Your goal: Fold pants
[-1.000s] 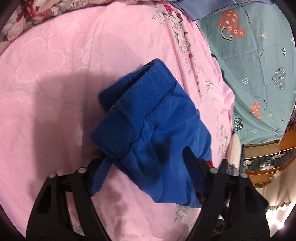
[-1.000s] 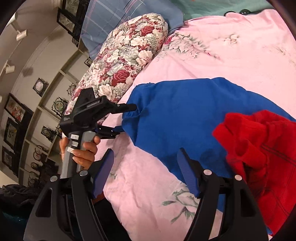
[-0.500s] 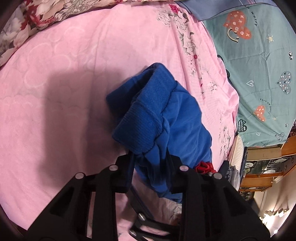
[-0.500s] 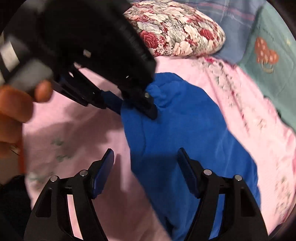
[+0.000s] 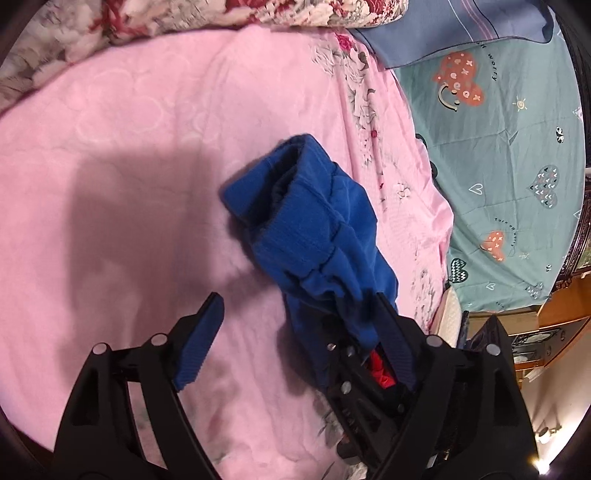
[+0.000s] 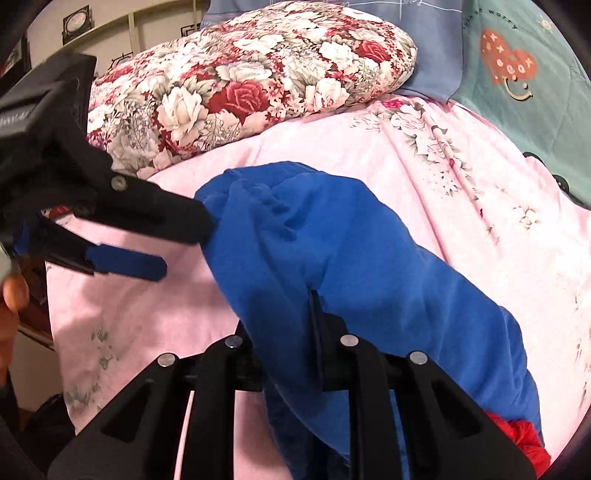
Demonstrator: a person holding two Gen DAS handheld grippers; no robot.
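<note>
Blue pants [image 5: 317, 236] lie bunched on the pink bedsheet [image 5: 129, 155], the ribbed waistband open toward the far side. My left gripper [image 5: 295, 325] is open; its right finger touches the blue cloth and its left finger is over bare sheet. In the right wrist view the pants [image 6: 332, 251] fill the middle. My right gripper [image 6: 288, 314] is shut on a fold of the blue pants. The left gripper [image 6: 177, 243] shows there at the left, open, its upper finger against the cloth's edge.
A floral pillow [image 6: 240, 85] lies at the far side. A red garment [image 6: 517, 439] lies under the pants at the lower right. A teal quilt with hearts [image 5: 509, 166] covers the right. A blue-grey pillow [image 5: 461, 29] is behind.
My left gripper was shut on the waistband half a second ago and has opened and let it go. My right gripper has moved in and closed on the blue cloth.
</note>
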